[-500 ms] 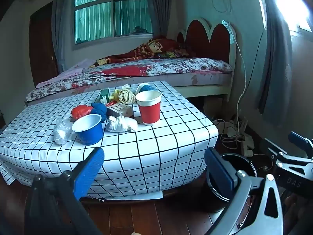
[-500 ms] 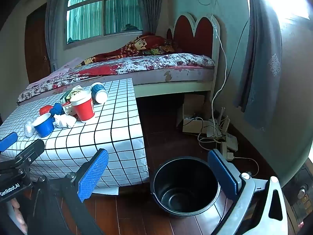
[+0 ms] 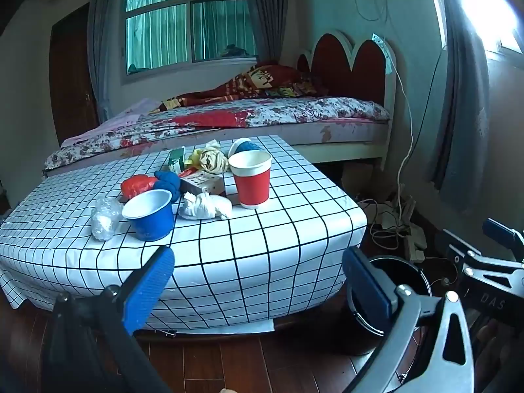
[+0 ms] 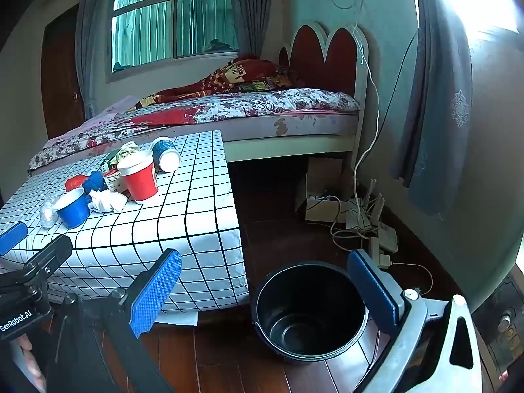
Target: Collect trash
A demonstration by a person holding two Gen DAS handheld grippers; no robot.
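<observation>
Trash lies on a low table with a white checked cloth (image 3: 278, 245): a red paper cup (image 3: 252, 180), a blue cup (image 3: 150, 214), a white crumpled tissue (image 3: 204, 206), a clear plastic wad (image 3: 104, 217), a red wad (image 3: 136, 185), a blue wad (image 3: 168, 180), a small box (image 3: 204, 183), a yellowish wad (image 3: 213, 160) and a tipped blue cup (image 4: 167, 154). A black empty bucket (image 4: 309, 311) stands on the floor right of the table. My left gripper (image 3: 258, 281) is open and empty before the table's front edge. My right gripper (image 4: 262, 288) is open and empty above the bucket.
A bed (image 3: 262, 118) with a red headboard stands behind the table. Cables and a power strip (image 4: 376, 239) lie on the wooden floor by the right wall. A grey curtain (image 4: 435, 98) hangs at the right. A cardboard box (image 4: 322, 177) sits under the bed.
Both views have shifted only slightly; the table and trash look a little nearer in the left wrist view. Nothing was taken hold of.
</observation>
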